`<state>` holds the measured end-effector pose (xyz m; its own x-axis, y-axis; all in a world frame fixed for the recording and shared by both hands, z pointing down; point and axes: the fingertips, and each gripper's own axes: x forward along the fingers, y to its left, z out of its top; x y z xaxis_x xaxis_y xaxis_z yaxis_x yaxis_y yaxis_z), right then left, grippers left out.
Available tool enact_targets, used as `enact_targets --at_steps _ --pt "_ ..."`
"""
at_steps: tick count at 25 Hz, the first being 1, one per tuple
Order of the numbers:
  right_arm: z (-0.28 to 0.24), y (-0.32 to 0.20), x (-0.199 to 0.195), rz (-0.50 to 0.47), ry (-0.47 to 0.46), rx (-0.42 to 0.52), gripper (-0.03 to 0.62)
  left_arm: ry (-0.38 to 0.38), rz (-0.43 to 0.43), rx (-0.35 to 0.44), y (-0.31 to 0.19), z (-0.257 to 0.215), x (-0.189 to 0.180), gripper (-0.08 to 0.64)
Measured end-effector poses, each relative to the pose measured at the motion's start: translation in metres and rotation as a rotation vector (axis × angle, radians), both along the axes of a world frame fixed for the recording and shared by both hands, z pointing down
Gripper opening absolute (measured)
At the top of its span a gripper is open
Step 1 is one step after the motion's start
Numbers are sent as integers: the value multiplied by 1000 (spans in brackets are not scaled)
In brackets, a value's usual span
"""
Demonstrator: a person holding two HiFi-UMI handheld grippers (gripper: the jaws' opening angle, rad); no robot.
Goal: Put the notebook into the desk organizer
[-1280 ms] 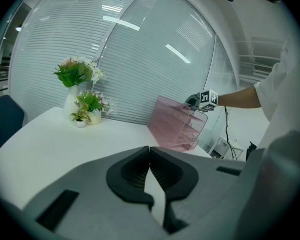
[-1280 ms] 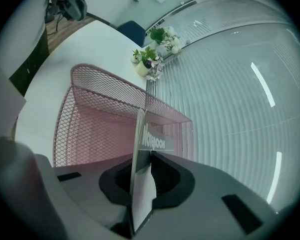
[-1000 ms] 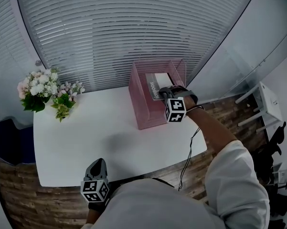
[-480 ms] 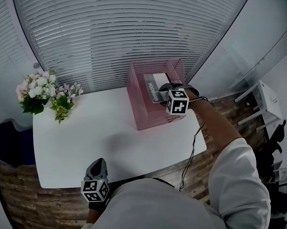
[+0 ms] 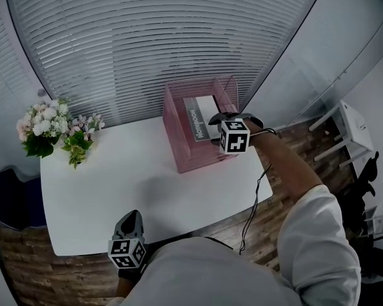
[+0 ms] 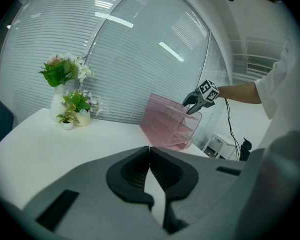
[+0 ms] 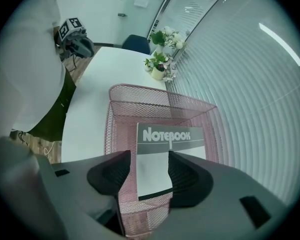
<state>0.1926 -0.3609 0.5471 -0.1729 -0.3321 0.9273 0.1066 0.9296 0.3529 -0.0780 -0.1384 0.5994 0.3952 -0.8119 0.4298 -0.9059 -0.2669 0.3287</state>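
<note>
Right claw (image 7: 149, 160) just opened wide; notebook (image 7: 164, 144) sits at its 12 o'clock in the pink organizer (image 7: 140, 96), flat I think, untouched.

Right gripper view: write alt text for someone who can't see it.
A grey-and-white notebook rests inside a pink mesh desk organizer on a white table, flowers at its far end. The right tool hangs above, its jaws just opened and apart, gripping nothing.
</note>
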Motion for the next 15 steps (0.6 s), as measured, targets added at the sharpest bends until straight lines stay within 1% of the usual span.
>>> enact_targets --at_steps 3,6,10,11,13,15 --pt "-4 5 1 18 -23 21 237 0 19 4 -2 -1 5 9" --pt "-12 8 3 56 -69 70 182 0 42 10 -4 -2 10 9" --pt "-24 20 7 109 -134 111 136 -7 68 17 -8 -6 15 10" --pt "-27 24 7 119 -150 125 132 -8 74 18 -8 -7 16 9" --pt "-36 33 7 152 -196 155 106 -12 86 21 -9 -9 18 9" --pt "-46 42 5 203 -266 185 95 -17 97 26 -11 -11 20 9"
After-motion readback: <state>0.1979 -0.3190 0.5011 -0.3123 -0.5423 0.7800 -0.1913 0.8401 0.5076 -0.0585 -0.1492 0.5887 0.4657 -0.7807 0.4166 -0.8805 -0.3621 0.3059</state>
